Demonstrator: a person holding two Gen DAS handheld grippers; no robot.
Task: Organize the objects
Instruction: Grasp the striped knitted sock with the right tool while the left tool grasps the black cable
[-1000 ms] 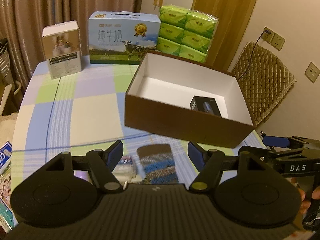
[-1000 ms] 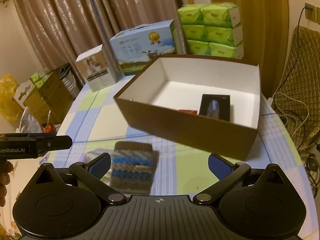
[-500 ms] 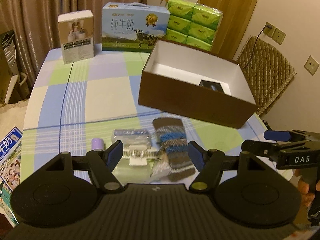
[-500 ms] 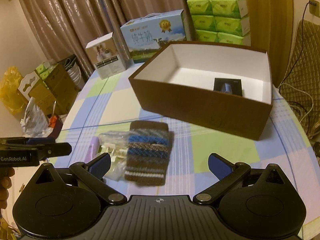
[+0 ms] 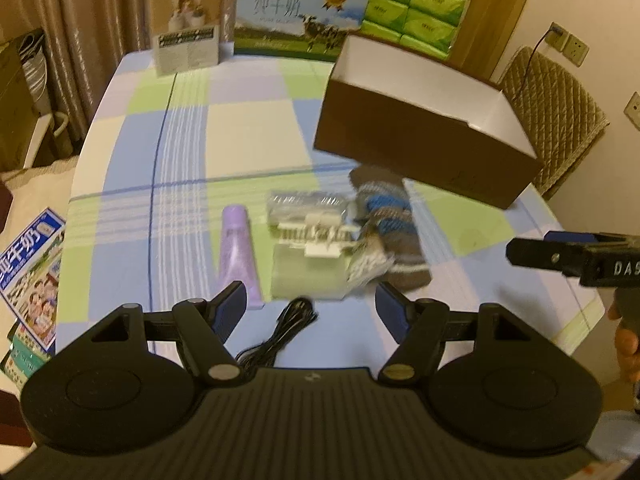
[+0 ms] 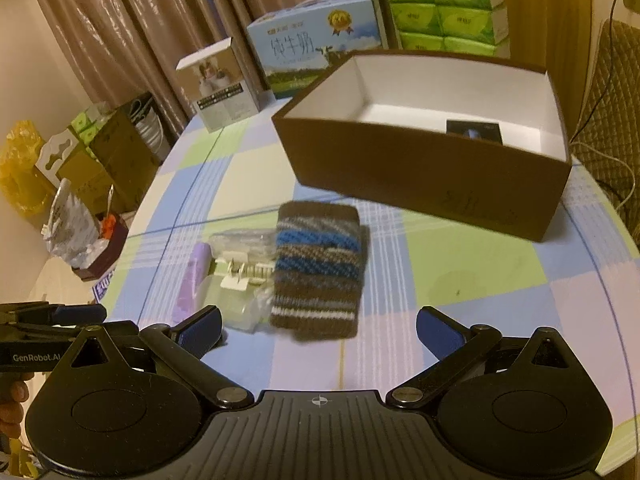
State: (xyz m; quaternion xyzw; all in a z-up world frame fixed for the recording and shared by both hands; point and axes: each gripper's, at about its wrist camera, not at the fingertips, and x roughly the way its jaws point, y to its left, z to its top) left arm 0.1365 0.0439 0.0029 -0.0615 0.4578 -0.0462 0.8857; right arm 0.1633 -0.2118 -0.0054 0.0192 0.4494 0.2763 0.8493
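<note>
A brown open box (image 5: 420, 140) (image 6: 420, 168) with a white inside stands on the checked tablecloth; a small black box (image 6: 474, 130) lies in it. In front lie a striped knitted pouch (image 6: 320, 264) (image 5: 394, 220), clear plastic packets with white parts (image 5: 310, 236) (image 6: 240, 270), a purple tube (image 5: 236, 248) (image 6: 192, 284) and a black cable (image 5: 280, 336). My left gripper (image 5: 310, 306) is open and empty above the cable. My right gripper (image 6: 318, 326) is open and empty just before the pouch.
A white photo carton (image 5: 186, 18), a blue milk carton (image 5: 300, 8) and green tissue packs (image 5: 416, 4) stand at the table's far edge. A quilted chair (image 5: 556, 108) is at the right. Boxes and bags (image 6: 80, 168) sit on the floor left.
Both grippers have pulled back from the brown box toward the near edge. The purple tube and black cable have come into view. Both stay open.
</note>
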